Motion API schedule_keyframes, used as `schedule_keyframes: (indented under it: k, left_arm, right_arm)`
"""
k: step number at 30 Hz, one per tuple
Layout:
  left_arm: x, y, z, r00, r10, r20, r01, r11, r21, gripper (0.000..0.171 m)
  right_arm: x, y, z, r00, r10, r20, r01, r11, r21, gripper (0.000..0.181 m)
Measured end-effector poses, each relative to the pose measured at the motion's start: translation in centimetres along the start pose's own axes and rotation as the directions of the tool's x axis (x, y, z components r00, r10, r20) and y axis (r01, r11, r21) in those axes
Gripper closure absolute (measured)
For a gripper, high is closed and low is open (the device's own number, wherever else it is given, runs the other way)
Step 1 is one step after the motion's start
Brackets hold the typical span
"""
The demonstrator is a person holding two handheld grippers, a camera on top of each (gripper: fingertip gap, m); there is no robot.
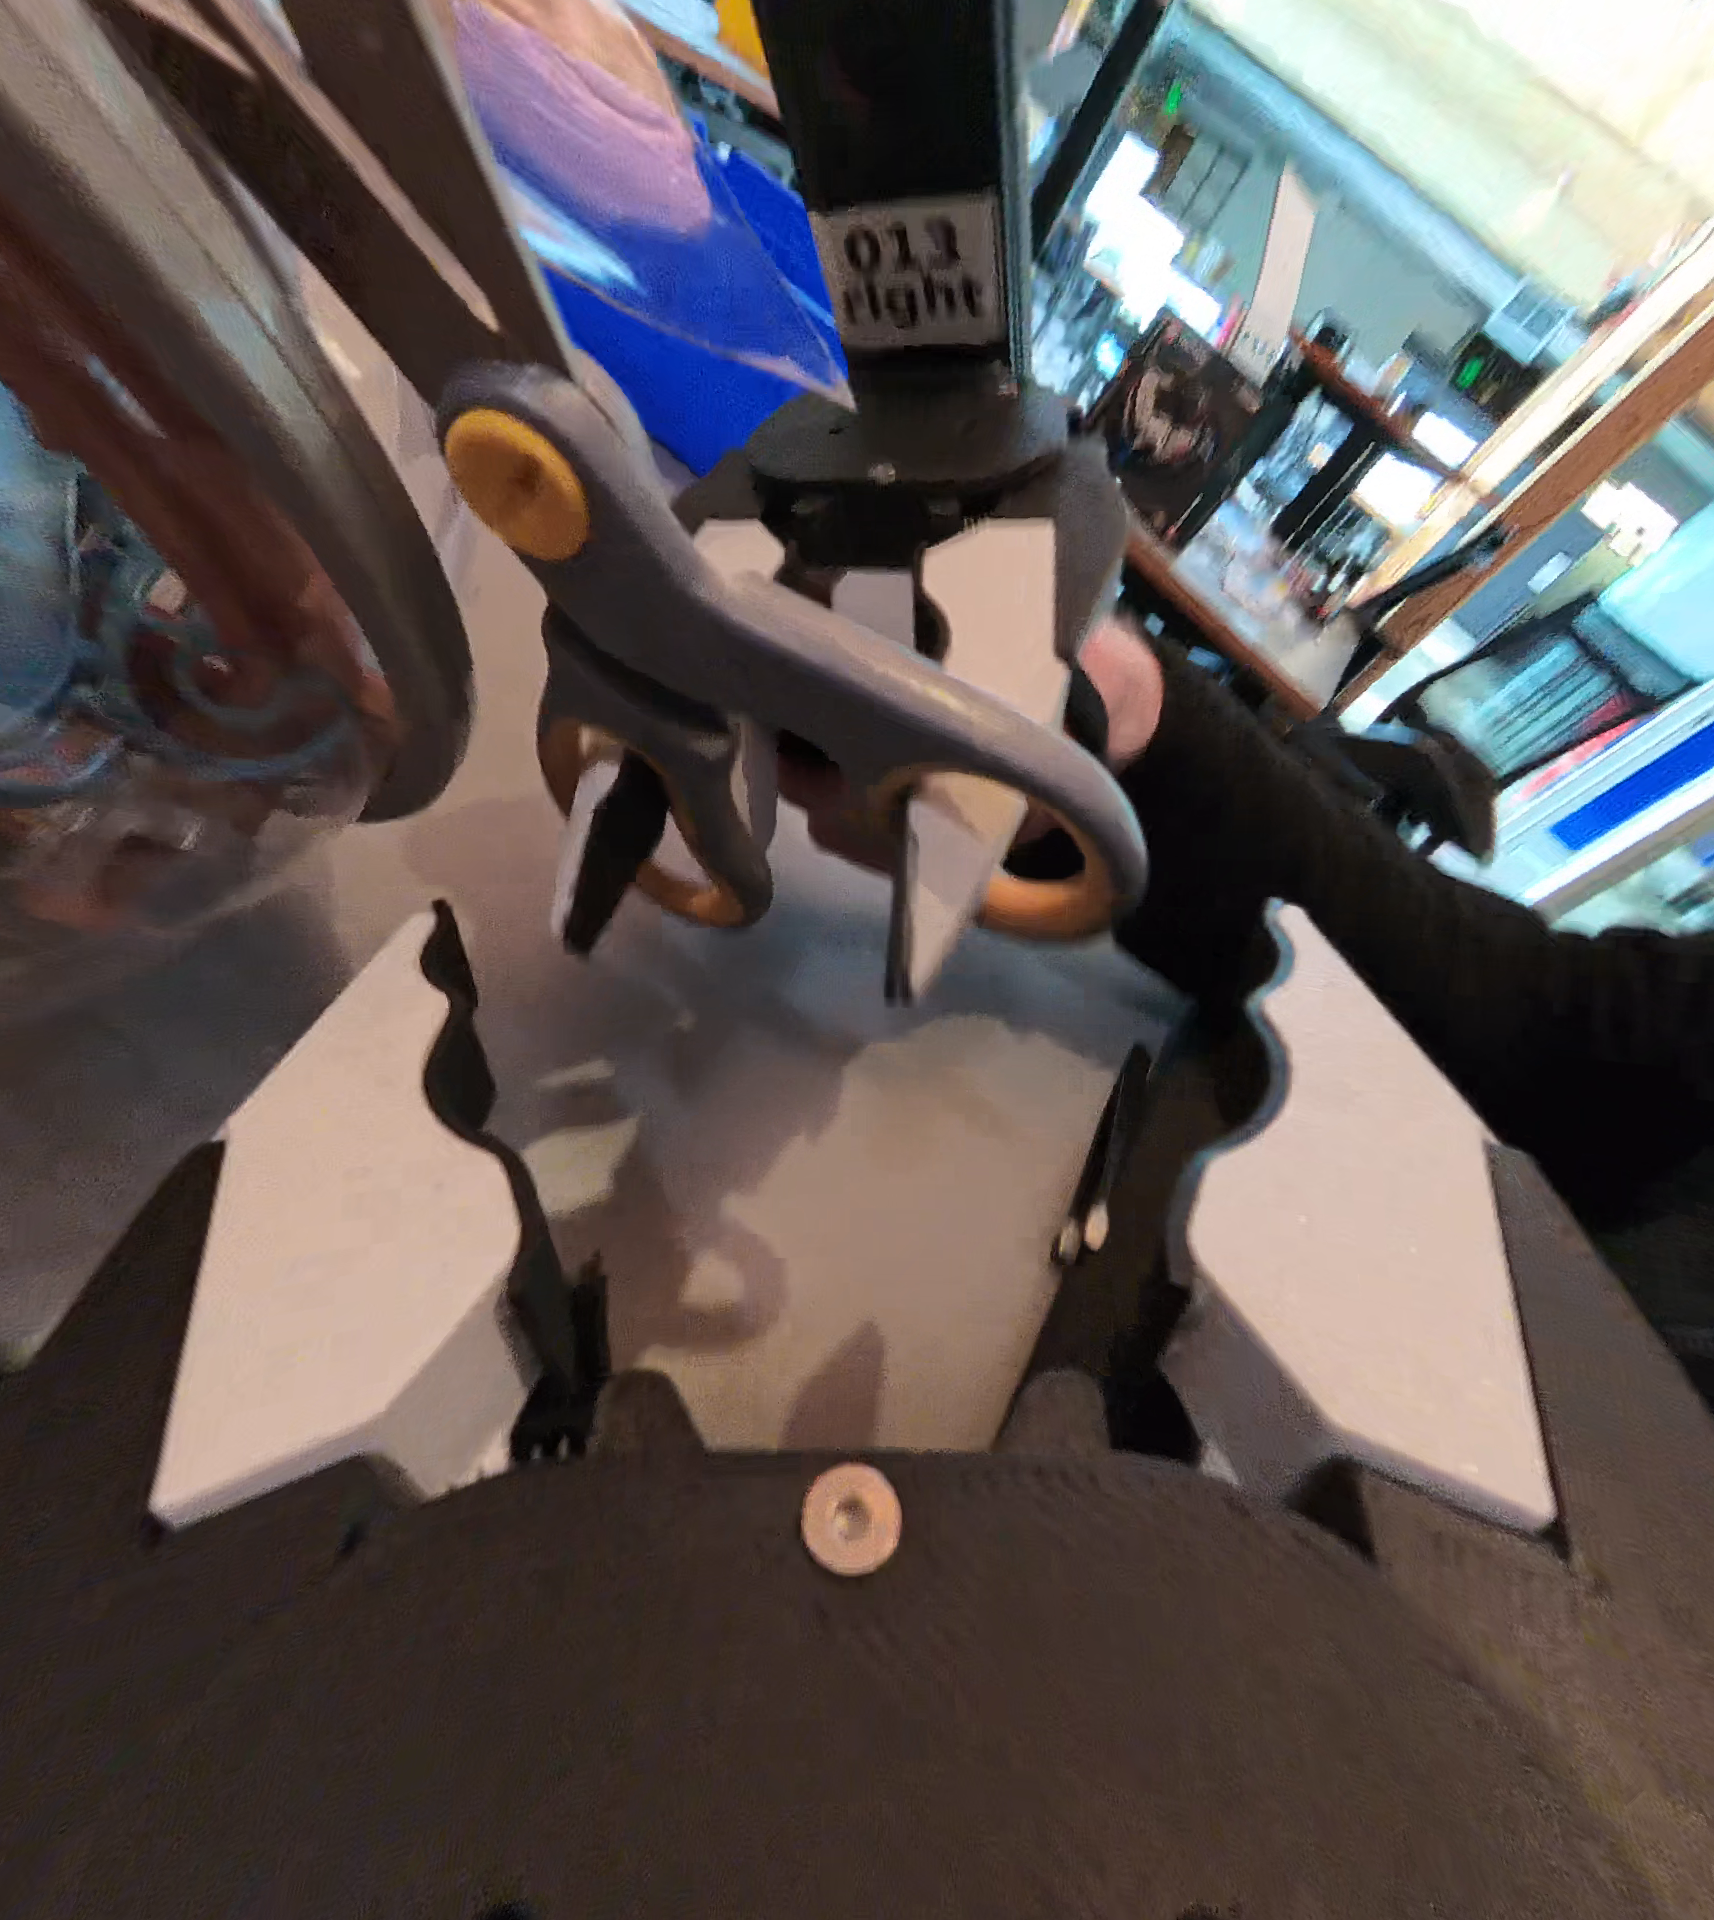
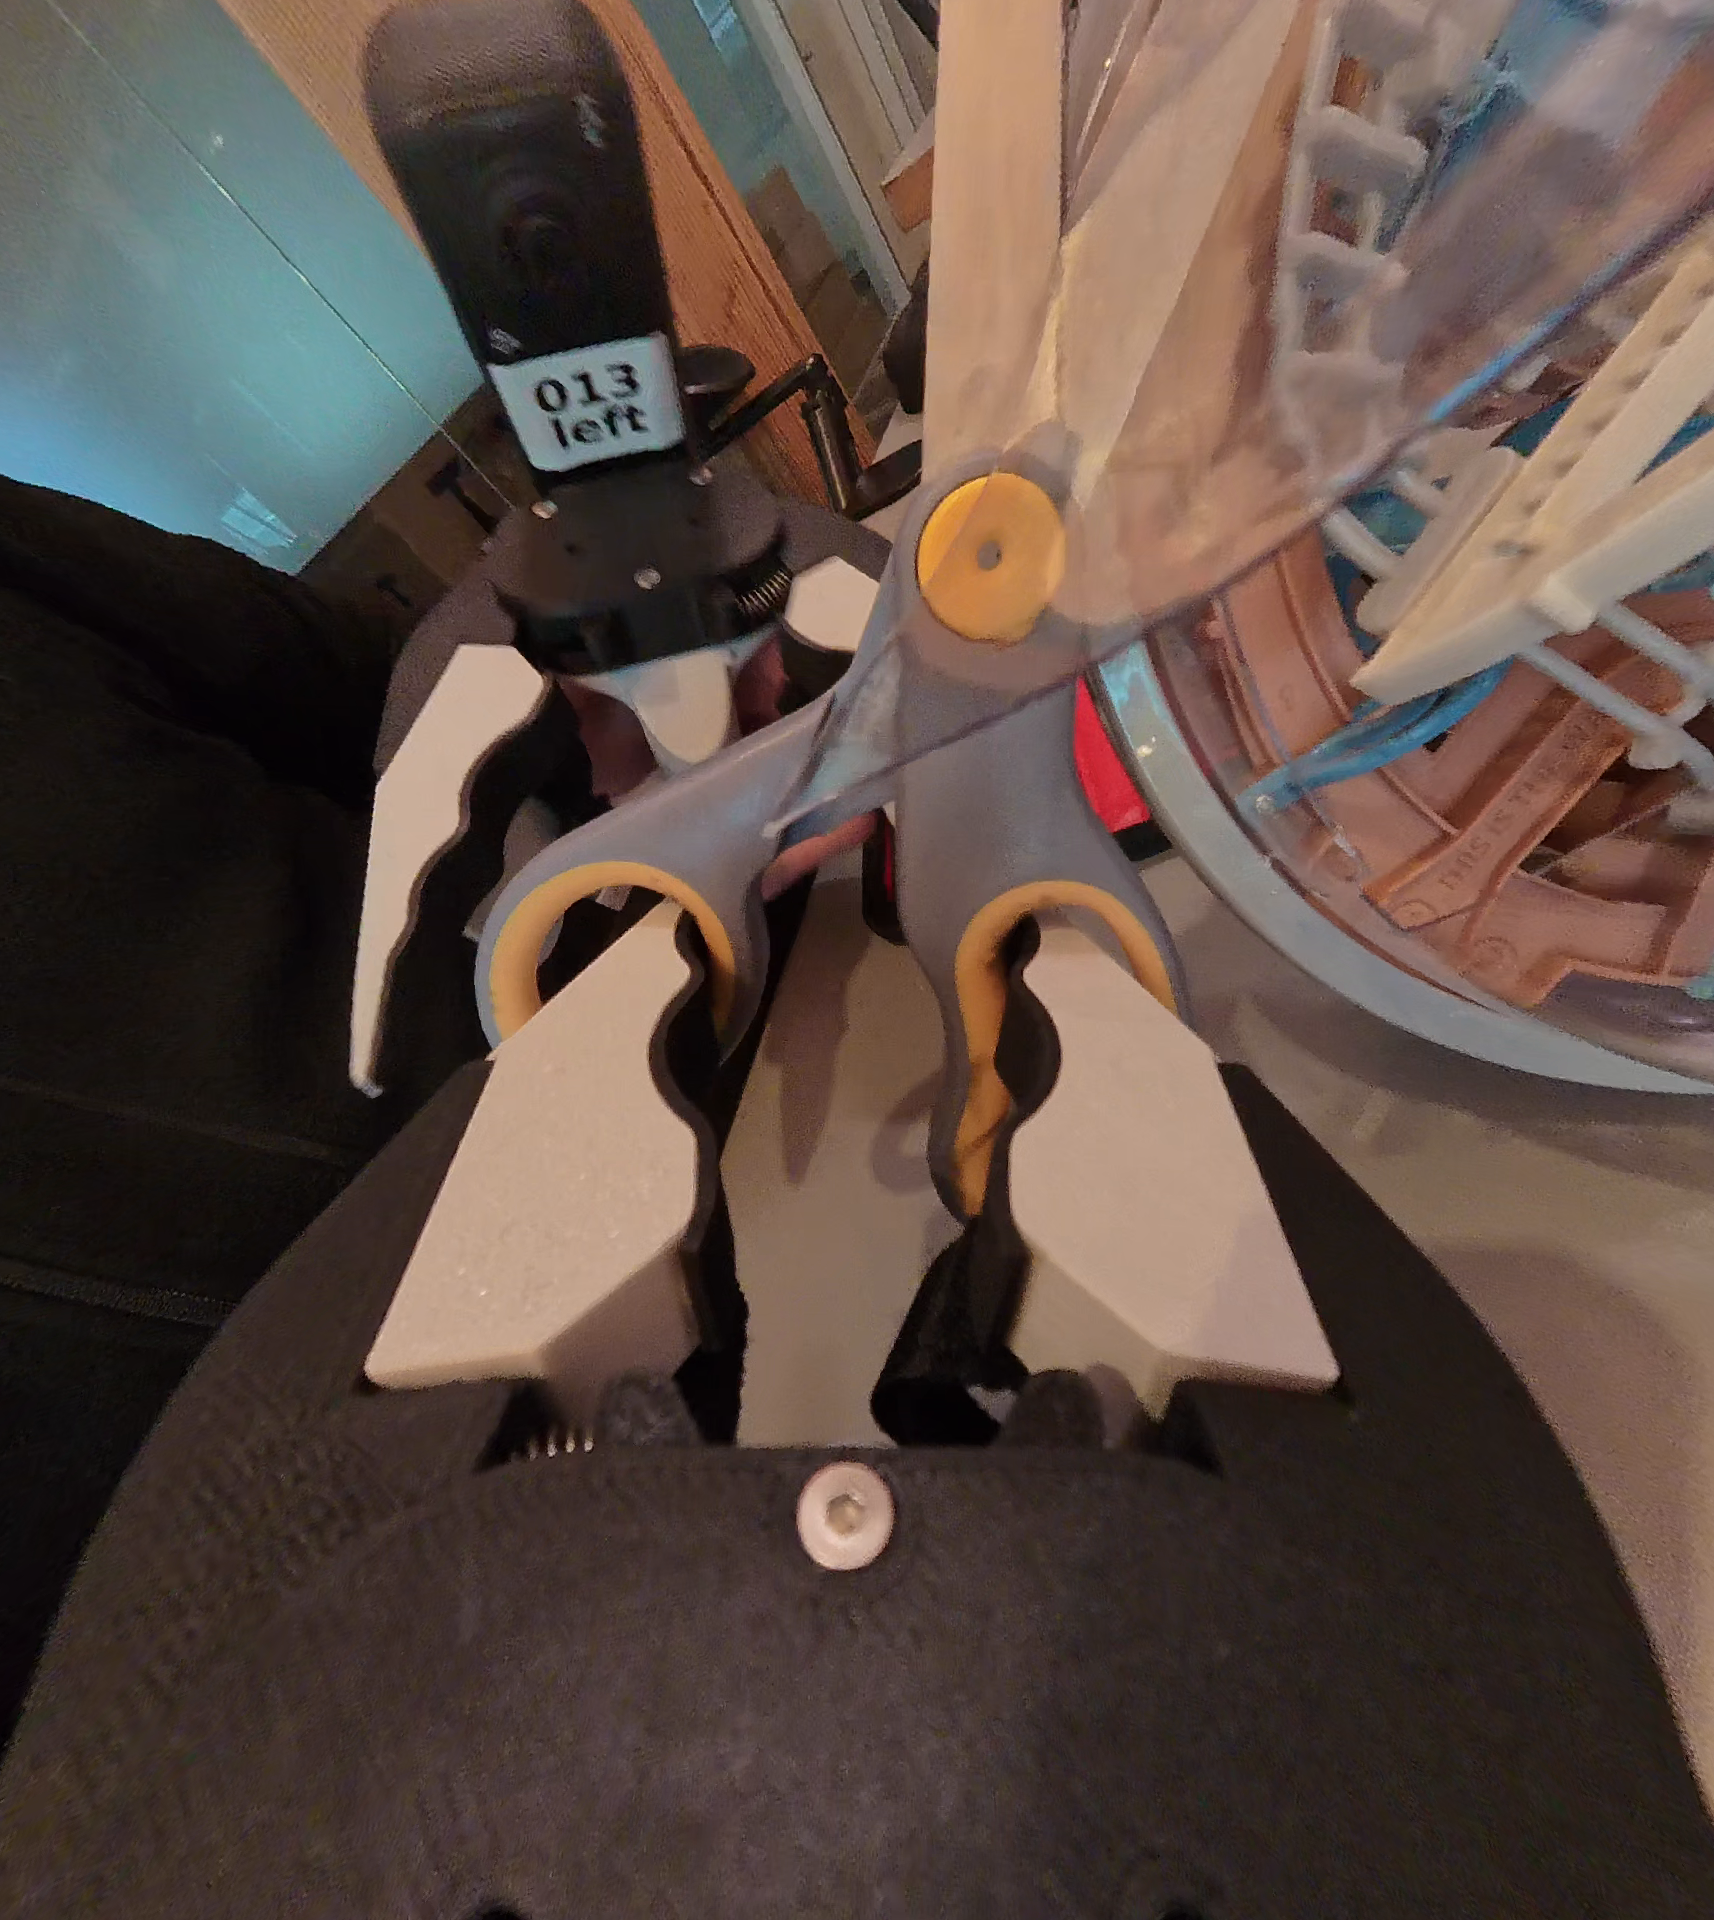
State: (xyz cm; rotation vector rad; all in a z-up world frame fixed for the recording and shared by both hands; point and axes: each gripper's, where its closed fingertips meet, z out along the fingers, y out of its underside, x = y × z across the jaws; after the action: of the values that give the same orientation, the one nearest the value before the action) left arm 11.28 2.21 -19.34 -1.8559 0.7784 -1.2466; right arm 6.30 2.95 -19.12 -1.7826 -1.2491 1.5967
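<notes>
Seen along its own fingers, the right gripper (image 2: 853,956) has one pale finger pushed through each yellow-lined handle loop of a pair of grey scissors (image 2: 978,748). The fingers are spread partway, which holds the scissors by their loops with the handles splayed. Just past the loops sits the scissors' yellow pivot (image 2: 988,556), and above it the two blades rise, parted, against the edge of a clear plastic pack (image 2: 1455,312). Whether the plastic lies between the blades cannot be told. To the scissors' right the pack's grey rim rests on the grey table (image 2: 1352,1247), with brown, blue and white toy parts (image 2: 1518,831) inside. Beyond the scissors the left gripper (image 1: 858,935) faces them, spread wide and holding nothing, and a black sleeve (image 1: 1352,883) reaches in
</notes>
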Motion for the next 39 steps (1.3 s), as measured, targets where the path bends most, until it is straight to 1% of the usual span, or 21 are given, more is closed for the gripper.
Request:
schedule_keyframes:
  k: [1,3,4,5,6,7,10,11,13,15,16,18,23,26,28,30,33,34,36,38,39]
  left_arm:
    - [0.0,-0.6,1.0,0.998,-0.041,-0.036,0.042,0.999,0.028,0.031]
    - [-0.2,-1.7,2.8,0.988,-0.119,-0.103,0.125,0.991,0.047,0.028]
    - [0.3,-2.4,3.4,0.977,-0.139,-0.162,0.151,0.986,0.066,0.031]
    - [0.4,-2.5,4.3,0.971,-0.155,-0.184,0.169,0.983,0.064,0.025]
    - [0.0,-2.7,4.9,0.971,-0.167,-0.173,0.183,0.98,0.081,0.022]
    - [-0.1,-3.3,5.1,0.97,-0.163,-0.18,0.187,0.975,0.12,0.023]
    - [-0.4,-4.5,5.4,0.969,-0.158,-0.191,0.193,0.964,0.18,0.026]
    - [-0.6,-4.6,5.4,0.968,-0.156,-0.195,0.194,0.962,0.191,0.031]
    - [-0.8,-4.9,5.2,0.959,-0.182,-0.216,0.226,0.954,0.198,0.042]
    - [-0.9,-5.7,5.0,0.952,-0.188,-0.241,0.242,0.946,0.217,0.052]
    - [-0.9,-6.0,4.9,0.95,-0.193,-0.246,0.253,0.936,0.243,0.056]
    - [-0.9,-6.3,4.8,0.956,-0.173,-0.237,0.234,0.938,0.256,0.06]
    - [-0.5,-7.1,4.7,0.961,-0.13,-0.242,0.196,0.942,0.274,0.063]
    - [-0.7,-7.1,4.9,0.962,-0.14,-0.233,0.202,0.942,0.268,0.063]
    - [-0.4,-6.4,5.1,0.959,-0.128,-0.251,0.188,0.954,0.234,0.062]
    - [-0.4,-6.1,5.4,0.954,-0.156,-0.255,0.212,0.954,0.211,0.061]
    - [-0.7,-5.2,5.5,0.97,-0.127,-0.208,0.162,0.974,0.159,0.065]
    - [-0.8,-4.9,5.5,0.978,-0.11,-0.176,0.137,0.98,0.146,0.061]
    - [-0.7,-4.3,5.0,0.99,-0.063,-0.126,0.077,0.991,0.112,0.054]
    - [-0.7,-4.2,3.2,0.997,0.071,-0.026,-0.068,0.994,0.09,0.057]
    - [-1.3,-5.0,1.8,0.989,0.136,0.05,-0.14,0.985,0.103,0.056]
  right_arm:
    - [0.0,-0.1,0.1,1.0,0.006,0.008,-0.006,1.0,0.008,0.132]
    - [0.0,-0.3,0.2,1.0,0.02,0.022,-0.02,0.999,0.031,0.132]
    - [-0.1,-0.4,0.3,0.999,0.026,0.027,-0.027,0.999,0.038,0.132]
    - [0.0,-0.4,0.3,0.999,0.03,0.028,-0.031,0.999,0.044,0.132]
    - [0.2,-0.3,0.2,0.999,0.029,0.017,-0.03,0.999,0.041,0.132]
    - [0.5,-0.3,0.0,0.999,0.031,0.007,-0.031,0.999,0.044,0.132]
    - [0.8,-0.9,-0.7,0.999,0.047,0.016,-0.048,0.995,0.091,0.132]
    - [0.9,-1.0,-0.8,0.999,0.044,0.013,-0.045,0.995,0.093,0.133]
    - [1.2,-1.2,-0.8,1.0,0.024,-0.002,-0.024,0.996,0.084,0.143]
    - [1.3,-1.9,-0.8,1.0,0.01,-0.02,-0.009,0.996,0.083,0.149]
    - [1.4,-2.2,-0.9,0.999,-0.005,-0.036,0.008,0.997,0.073,0.154]
    - [1.4,-2.4,-1.0,0.999,-0.029,-0.044,0.032,0.997,0.07,0.159]
    - [1.2,-3.2,-1.4,0.996,-0.062,-0.069,0.068,0.994,0.087,0.161]
    - [1.3,-3.2,-1.4,0.997,-0.051,-0.062,0.057,0.993,0.099,0.161]
    - [1.3,-2.6,-1.5,0.994,-0.06,-0.088,0.067,0.995,0.075,0.161]
    - [1.4,-2.2,-1.6,0.994,-0.043,-0.1,0.049,0.997,0.063,0.16]
    - [1.6,-1.3,-1.7,0.994,-0.014,-0.106,0.019,0.999,0.048,0.158]
    - [1.8,-1.0,-1.6,0.994,-0.003,-0.112,0.007,0.999,0.038,0.157]
    - [2.2,-0.3,-1.8,0.988,-0.03,-0.152,0.029,1.0,-0.008,0.157]
    - [2.9,0.4,-2.3,0.978,-0.051,-0.203,0.039,0.997,-0.062,0.157]
    - [2.9,0.7,-2.5,0.977,-0.056,-0.203,0.039,0.996,-0.084,0.156]
